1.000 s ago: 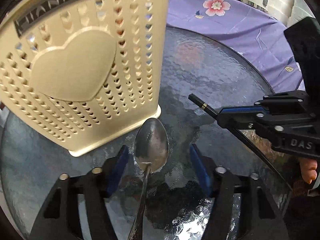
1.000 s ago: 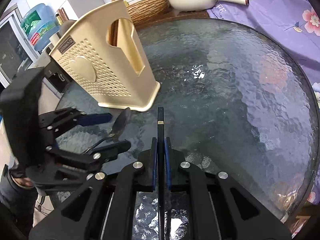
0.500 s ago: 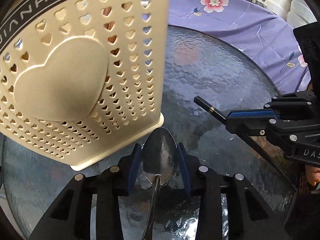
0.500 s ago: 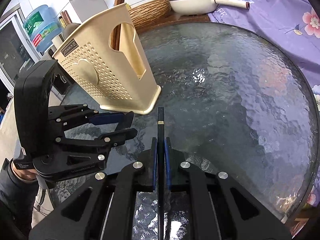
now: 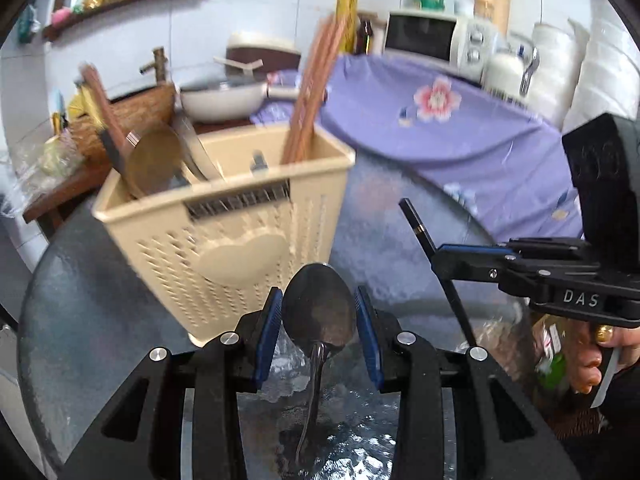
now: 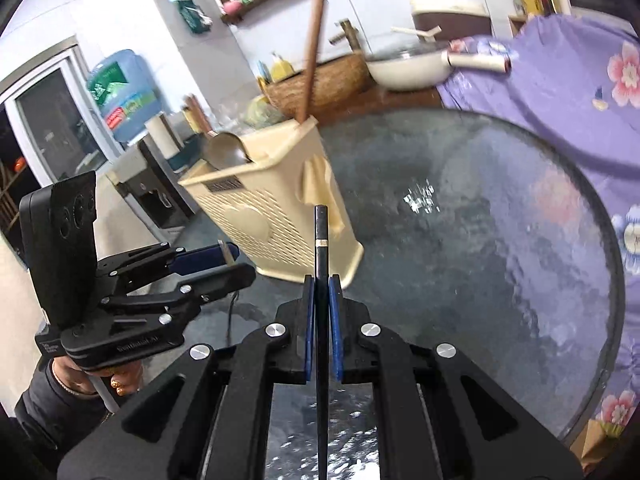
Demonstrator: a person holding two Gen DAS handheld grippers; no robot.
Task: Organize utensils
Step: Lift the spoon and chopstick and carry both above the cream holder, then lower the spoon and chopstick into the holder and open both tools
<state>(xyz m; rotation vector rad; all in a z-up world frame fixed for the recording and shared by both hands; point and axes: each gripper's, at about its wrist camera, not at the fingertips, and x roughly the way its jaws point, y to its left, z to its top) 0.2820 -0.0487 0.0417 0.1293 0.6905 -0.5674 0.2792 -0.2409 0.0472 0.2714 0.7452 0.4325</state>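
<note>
Clamping a metal spoon (image 5: 319,312) by the sides of its bowl, the blue pads (image 5: 269,334) of the left gripper (image 5: 319,320) are seen pressed against it, with the thin handle hanging down between the black arms toward the glass table (image 5: 80,300). The spoon bowl is dark, polished and faces the camera. Just beyond it, a cream plastic utensil holder (image 5: 236,240) is seen, perforated, with a raised heart on its front; its base stands on the table. Wooden chopsticks (image 5: 316,92), a wooden-handled ladle (image 5: 152,160) and other handles are held inside it. A black chopstick (image 6: 321,248) with a pale band near its tip is gripped tightly in the right gripper (image 6: 321,320), the stick pointing forward toward the holder's side opening. From the left wrist view, the right gripper (image 5: 444,250) is seen to the right of the holder, apart from it. A purple floral cloth (image 6: 560,92), a white pan (image 6: 408,68) and a woven basket (image 6: 320,88) are found behind the table.
</note>
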